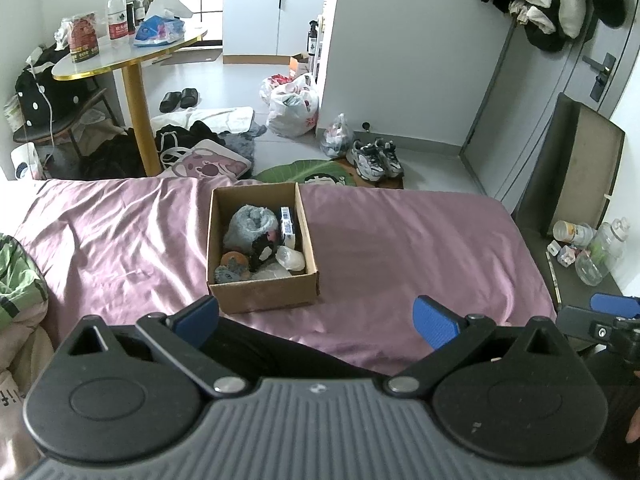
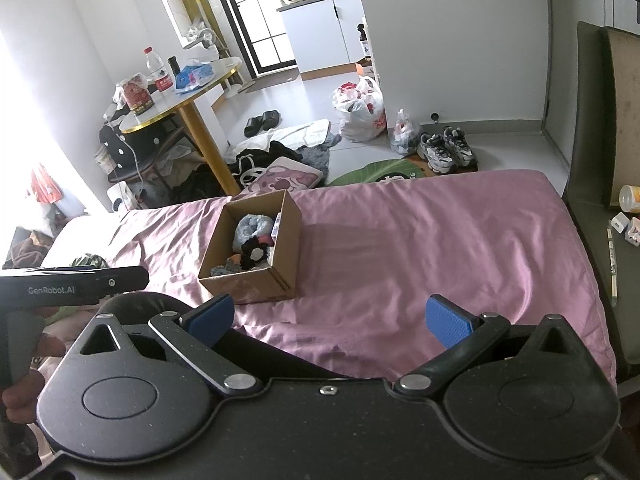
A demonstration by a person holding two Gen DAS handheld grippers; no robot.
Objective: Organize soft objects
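A brown cardboard box [image 1: 264,298] [image 2: 244,288] stands on the pink bedsheet [image 1: 400,240] [image 2: 420,240]. Inside lie a grey fluffy bundle [image 1: 250,222] [image 2: 252,226], a black-and-white soft toy [image 1: 262,250] [image 2: 254,254], an orange and grey plush [image 1: 231,266], a small blue-white carton [image 1: 287,222] and clear plastic wrap [image 1: 292,258]. My left gripper [image 1: 316,322] hovers open just in front of the box, nothing between its blue pads [image 1: 434,322]. My right gripper [image 2: 330,322] is open too, near the box's right front. In the left wrist view the right gripper's tip [image 1: 612,308] shows at the far right.
The bed ends at the foot, with floor clutter beyond: sneakers [image 1: 374,158], plastic bags [image 1: 294,106], a pink cushion [image 1: 208,162], clothes. A gold-legged table [image 1: 136,92] stands left. A green quilt [image 1: 20,280] lies on the bed's left. A nightstand with bottles [image 1: 592,248] sits right.
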